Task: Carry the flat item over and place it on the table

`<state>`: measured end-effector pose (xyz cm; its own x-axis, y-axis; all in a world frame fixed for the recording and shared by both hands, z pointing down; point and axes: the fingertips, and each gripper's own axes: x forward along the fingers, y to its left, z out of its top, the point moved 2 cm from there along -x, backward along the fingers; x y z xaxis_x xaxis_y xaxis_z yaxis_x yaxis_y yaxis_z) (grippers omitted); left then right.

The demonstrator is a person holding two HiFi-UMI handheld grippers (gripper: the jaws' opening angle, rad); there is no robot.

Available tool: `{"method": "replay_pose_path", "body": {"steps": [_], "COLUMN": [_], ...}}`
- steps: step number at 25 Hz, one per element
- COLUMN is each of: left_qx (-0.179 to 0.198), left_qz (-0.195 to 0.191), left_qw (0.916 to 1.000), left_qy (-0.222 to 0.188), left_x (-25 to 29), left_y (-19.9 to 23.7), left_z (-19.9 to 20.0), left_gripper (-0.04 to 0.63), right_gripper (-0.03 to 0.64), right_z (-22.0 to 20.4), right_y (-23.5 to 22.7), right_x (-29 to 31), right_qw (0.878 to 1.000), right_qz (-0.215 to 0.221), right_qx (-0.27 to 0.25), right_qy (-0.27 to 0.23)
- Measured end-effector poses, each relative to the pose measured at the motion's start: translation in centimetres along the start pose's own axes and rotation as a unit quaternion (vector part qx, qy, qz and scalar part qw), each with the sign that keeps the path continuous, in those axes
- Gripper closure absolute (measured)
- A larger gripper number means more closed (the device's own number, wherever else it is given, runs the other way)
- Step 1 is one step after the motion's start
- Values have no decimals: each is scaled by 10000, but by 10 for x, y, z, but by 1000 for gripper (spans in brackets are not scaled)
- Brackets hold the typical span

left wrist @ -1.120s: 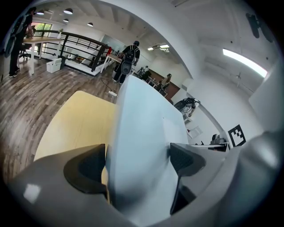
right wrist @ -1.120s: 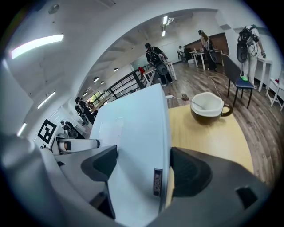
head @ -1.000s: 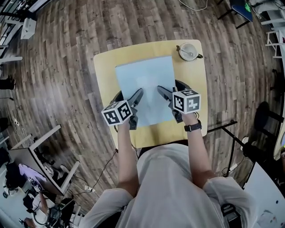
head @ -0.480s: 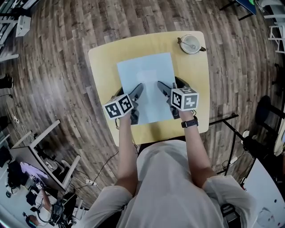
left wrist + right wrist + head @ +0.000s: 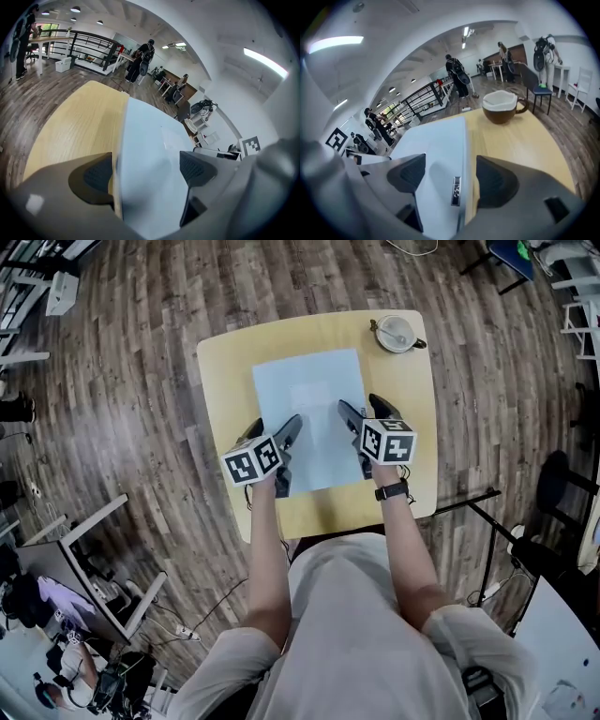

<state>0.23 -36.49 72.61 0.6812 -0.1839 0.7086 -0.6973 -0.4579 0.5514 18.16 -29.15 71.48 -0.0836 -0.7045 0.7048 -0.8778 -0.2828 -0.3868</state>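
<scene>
Hardly anything has moved over the last second. The pale blue flat rectangular item (image 5: 309,385) lies on the yellow wooden tabletop (image 5: 225,381) much as it did, with both grippers at the same places along its sides.

It rests flat around the middle of the tabletop, its long sides running from the near edge toward the far edge, with bare wood showing all round it.

The left gripper (image 5: 274,427) is at the item's left side, toward its near end. In the left gripper view, its jaws (image 5: 145,171) stand wide apart across that side of the item (image 5: 150,140): one pad is over the tabletop (image 5: 79,126) and the other over the blue surface. Neither pad presses on the item.

The right gripper (image 5: 359,404) mirrors this at the item's right side. Its jaws (image 5: 450,176) are also well apart, one over the item (image 5: 440,140) and one over the tabletop (image 5: 520,140), so it has hold of nothing. A small silvery label shows on the item's edge between them.

A brown mug with a pale inside (image 5: 396,332) stands at the far right corner of the tabletop, well apart from the item (image 5: 501,107).
</scene>
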Motion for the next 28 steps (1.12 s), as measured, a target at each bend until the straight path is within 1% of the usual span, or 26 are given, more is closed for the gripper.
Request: {"method": "replay_pose_path", "body": {"steps": [2,4,7,11,14,16,17,18,19,21,23,25,28], "left_qx": [-3,52,350,792,1006,1091,1146,1224,1326,1564,1781,1969,2244], "left_qz": [11,95,159,98,81,72,69,69,74,81,58,38,78], "left_qw": [9999,9993,9963,9881,9805,9743,9711,9677,9641,9558,9461,9354,9191], "left_qy": [-140,-370,-769,-1313,-1685,-1967,-2095,-2203,-2298,-2488,-2704,-2935,-3238], "left_x": [-13,-28,-50,-79,-101,-118,-127,-136,-144,-161,-179,-198,-226], "left_y": [-4,-7,-18,-45,-65,-78,-84,-92,-99,-114,-129,-144,-163], "left_z": [-1,-1,4,17,27,31,33,34,35,38,40,41,39], "left_gripper": [156,156,158,161,172,198,217,227,238,263,292,323,401], "right_gripper": [278,278,278,278,281,301,350,443,468,479,522,539,563], "right_z": [8,15,23,40,52,58,62,65,68,72,74,77,77], "right_y": [-3,-2,7,32,55,72,80,88,96,112,126,138,153], "right_x": [-14,-30,-55,-85,-107,-125,-136,-147,-157,-174,-193,-212,-238], "right_qw": [9994,9980,9950,9880,9820,9751,9705,9657,9612,9536,9457,9381,9293], "right_qz": [-129,-176,-147,-92,111,183,203,229,268,348,369,391,451], "right_qx": [-96,-107,-275,-815,-1083,-1335,-1464,-1576,-1671,-1864,-2061,-2160,-2242], "right_qy": [-307,-593,-945,-1307,-1542,-1760,-1903,-2053,-2180,-2337,-2486,-2680,-2901]}}
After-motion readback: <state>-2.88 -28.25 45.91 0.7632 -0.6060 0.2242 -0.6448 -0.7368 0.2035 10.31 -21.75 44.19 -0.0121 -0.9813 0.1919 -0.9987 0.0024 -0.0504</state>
